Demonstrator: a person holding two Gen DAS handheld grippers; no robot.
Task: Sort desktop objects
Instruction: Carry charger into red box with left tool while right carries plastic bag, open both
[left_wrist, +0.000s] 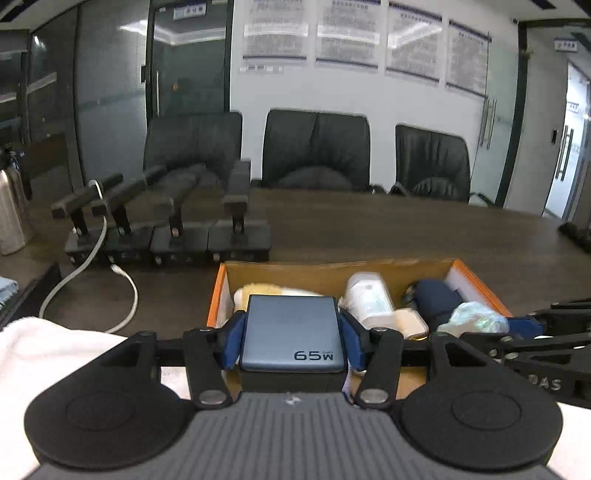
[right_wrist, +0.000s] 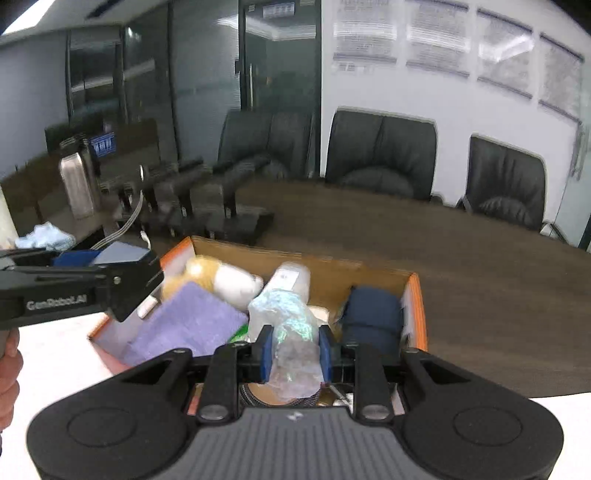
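Observation:
My left gripper (left_wrist: 291, 332) is shut on a grey-blue 65W charger block (left_wrist: 291, 336) and holds it over the near left part of the orange cardboard box (left_wrist: 332, 266). My right gripper (right_wrist: 293, 349) is shut on a crumpled iridescent plastic packet (right_wrist: 291, 332) over the box (right_wrist: 415, 291). In the box lie a white bottle (left_wrist: 369, 297), a dark blue roll (right_wrist: 373, 317), a purple cloth (right_wrist: 188, 325) and a yellow-white plush (right_wrist: 221, 277). The left gripper with the charger (right_wrist: 118, 254) shows at the left of the right wrist view.
A row of black stands (left_wrist: 166, 236) with a white cable (left_wrist: 92, 273) sits beyond the box on the brown table (left_wrist: 406, 236). A steel flask (left_wrist: 9, 214) stands far left. Black chairs (left_wrist: 316, 147) line the far edge. White cloth (left_wrist: 55, 343) covers the near side.

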